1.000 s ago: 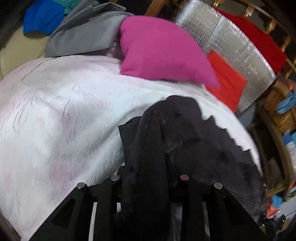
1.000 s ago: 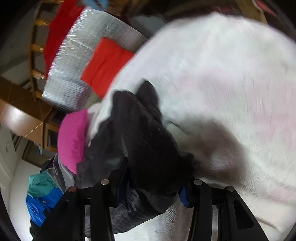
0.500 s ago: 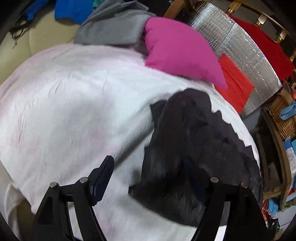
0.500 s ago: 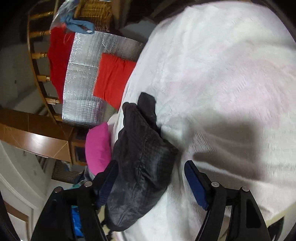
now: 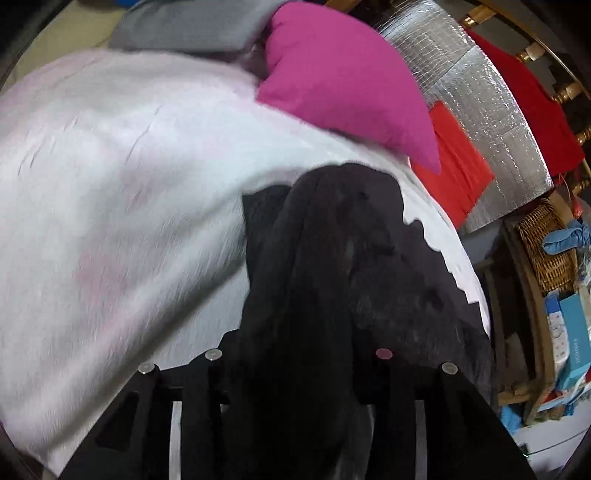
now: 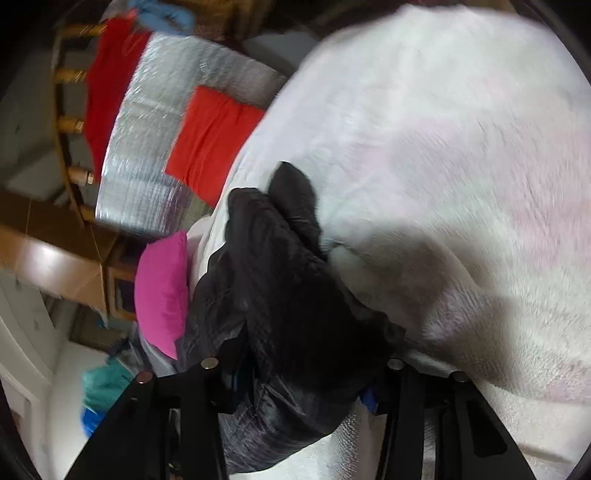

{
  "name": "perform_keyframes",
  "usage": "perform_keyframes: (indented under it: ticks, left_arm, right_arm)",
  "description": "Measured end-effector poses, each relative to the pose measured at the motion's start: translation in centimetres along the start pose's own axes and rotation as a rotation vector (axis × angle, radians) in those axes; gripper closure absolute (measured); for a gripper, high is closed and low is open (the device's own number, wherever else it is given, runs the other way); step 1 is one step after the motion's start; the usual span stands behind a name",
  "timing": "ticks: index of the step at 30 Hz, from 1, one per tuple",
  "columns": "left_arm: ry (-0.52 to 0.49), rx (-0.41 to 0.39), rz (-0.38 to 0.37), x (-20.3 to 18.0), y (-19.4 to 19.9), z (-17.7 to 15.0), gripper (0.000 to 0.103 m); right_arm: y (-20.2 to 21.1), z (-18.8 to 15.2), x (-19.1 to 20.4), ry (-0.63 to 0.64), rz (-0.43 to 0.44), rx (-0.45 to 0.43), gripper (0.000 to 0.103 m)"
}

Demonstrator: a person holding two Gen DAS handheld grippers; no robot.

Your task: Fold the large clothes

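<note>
A black quilted garment (image 5: 343, 240) lies bunched on a white fluffy blanket (image 5: 110, 184) near the bed's edge. In the left wrist view a thick fold of it fills the gap of my left gripper (image 5: 299, 369), whose jaws are closing and pressing on the fabric. In the right wrist view the same garment (image 6: 280, 280) bulges up through my right gripper (image 6: 303, 376), whose jaws are also closing and squeezing the cloth. The blue pads are mostly buried in fabric. The blanket (image 6: 443, 147) spreads wide to the right.
A pink pillow (image 5: 343, 74) and a grey garment (image 5: 192, 26) lie at the far end of the bed. A silver foil mat (image 5: 480, 103) with a red cloth (image 5: 454, 158) leans beside the bed. A wicker basket (image 5: 546, 247) stands at the right.
A second ago both grippers gripped the black garment. Half a second ago both stood open and drawn back from it. Now both have come down and closed on the fabric again.
</note>
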State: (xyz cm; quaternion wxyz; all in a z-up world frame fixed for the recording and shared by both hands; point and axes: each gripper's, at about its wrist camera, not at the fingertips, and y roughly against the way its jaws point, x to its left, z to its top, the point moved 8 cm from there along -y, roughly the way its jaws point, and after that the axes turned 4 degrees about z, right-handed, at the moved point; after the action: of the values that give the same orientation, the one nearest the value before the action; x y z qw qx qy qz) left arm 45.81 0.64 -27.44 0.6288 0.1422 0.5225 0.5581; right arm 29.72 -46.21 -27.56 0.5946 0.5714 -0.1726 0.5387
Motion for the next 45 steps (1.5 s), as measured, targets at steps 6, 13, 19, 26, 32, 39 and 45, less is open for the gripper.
perform_keyframes:
  ticks: [6, 13, 19, 26, 32, 39, 45]
  left_arm:
    - [-0.023, -0.037, -0.002, -1.0, -1.0, 2.1, 0.074]
    - [-0.031, -0.022, 0.012, -0.6, -1.5, 2.6, 0.075]
    - [-0.077, -0.034, 0.076, -0.3, -0.6, 2.4, 0.060]
    - [-0.254, -0.277, 0.323, -0.1, 7.0, 0.9, 0.023]
    - [-0.381, -0.368, 0.431, -1.3, 15.4, -3.1, 0.021]
    - [-0.453, -0.514, 0.414, -4.9, 25.9, -6.9, 0.010]
    - [-0.510, -0.644, 0.367, -7.9, 34.1, -10.1, 0.004]
  right_arm:
    - [-0.4, -0.9, 0.9, -0.020, 0.021, 0.006, 0.055]
    - [-1.1, -1.3, 0.4, -0.032, 0.006, -0.005, 0.056]
    - [-1.2, -1.2, 0.2, -0.025, -0.005, 0.028, 0.051]
    - [2.7, -3.0, 1.6, 0.142, -0.203, 0.029, 0.027]
    - [8.6, -5.4, 7.0, 0.397, -0.288, -0.027, 0.021]
    - [15.5, -9.1, 14.5, 0.599, -0.290, -0.149, 0.017]
    - [21.1, -12.8, 19.1, 0.683, -0.267, -0.232, 0.016]
